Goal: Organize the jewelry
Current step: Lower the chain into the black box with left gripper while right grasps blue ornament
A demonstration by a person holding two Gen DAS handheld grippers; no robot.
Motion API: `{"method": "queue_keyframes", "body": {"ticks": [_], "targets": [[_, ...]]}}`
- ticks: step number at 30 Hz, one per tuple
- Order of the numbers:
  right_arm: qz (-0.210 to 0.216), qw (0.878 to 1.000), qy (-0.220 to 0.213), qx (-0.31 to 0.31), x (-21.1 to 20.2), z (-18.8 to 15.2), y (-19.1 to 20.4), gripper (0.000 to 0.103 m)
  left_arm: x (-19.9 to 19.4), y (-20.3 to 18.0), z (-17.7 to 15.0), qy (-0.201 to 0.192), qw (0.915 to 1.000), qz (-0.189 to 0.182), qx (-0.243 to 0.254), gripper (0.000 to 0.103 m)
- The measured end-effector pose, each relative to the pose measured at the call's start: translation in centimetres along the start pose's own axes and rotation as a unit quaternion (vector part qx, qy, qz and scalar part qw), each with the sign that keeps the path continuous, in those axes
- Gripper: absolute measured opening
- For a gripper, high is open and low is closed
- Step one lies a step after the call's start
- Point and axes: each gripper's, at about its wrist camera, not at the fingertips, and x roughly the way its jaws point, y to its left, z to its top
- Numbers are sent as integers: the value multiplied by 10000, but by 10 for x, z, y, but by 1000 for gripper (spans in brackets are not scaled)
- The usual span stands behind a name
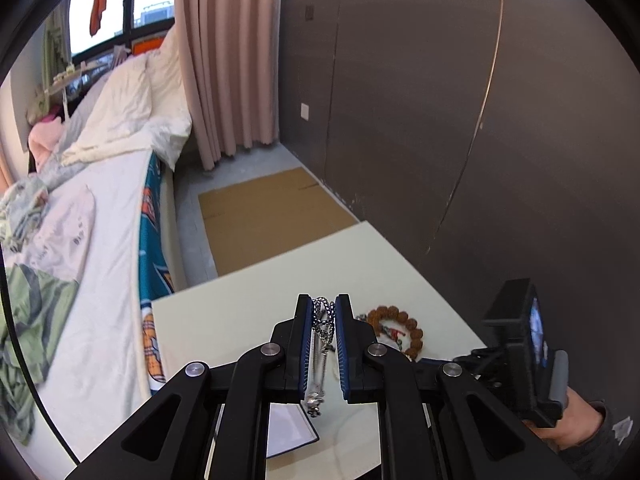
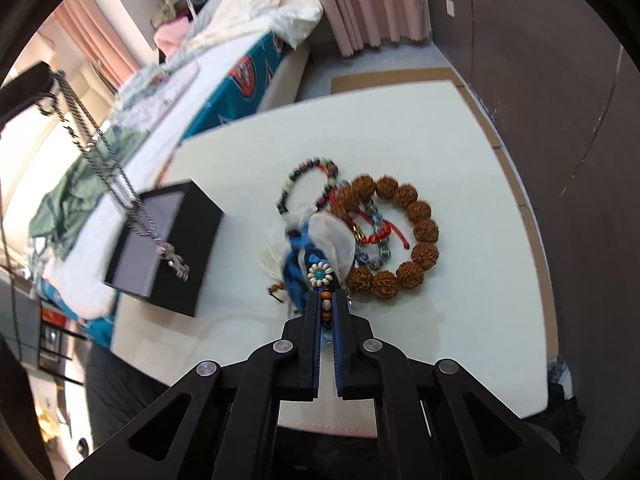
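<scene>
My left gripper is shut on a silver chain necklace that hangs down with a pendant at its end. In the right wrist view the necklace dangles over an open black jewelry box. My right gripper is shut on a beaded ornament with a white flower bead, blue cord and a gauzy white pouch. Beside it lie a brown seed-bead bracelet, a red cord bracelet and a dark multicolour bead bracelet. The brown bracelet also shows in the left wrist view.
The jewelry lies on a white tabletop next to a dark grey wall. A bed with bedding stands left of the table. Flat cardboard lies on the floor beyond the table's far edge.
</scene>
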Motion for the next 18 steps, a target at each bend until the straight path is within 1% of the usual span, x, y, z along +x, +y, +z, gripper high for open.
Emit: {"method": "queue_keyframes", "body": {"ticks": [8,12,15,18], "targets": [[239,9983,-527,74,-45,8,9,7,-30,6,10,-342,9993,114,11,11],[401,9971,-643,97,-56,11,16,7,-40,11,13,-442,9989,166,-19,11],[603,9954,-732,152,-60,15,21,7,-44,17,13,-485,9986,212,-43,11],[679,9944,-791,144,-64,19,28,7,-48,23,13,-506,9984,245,-77,11]]}}
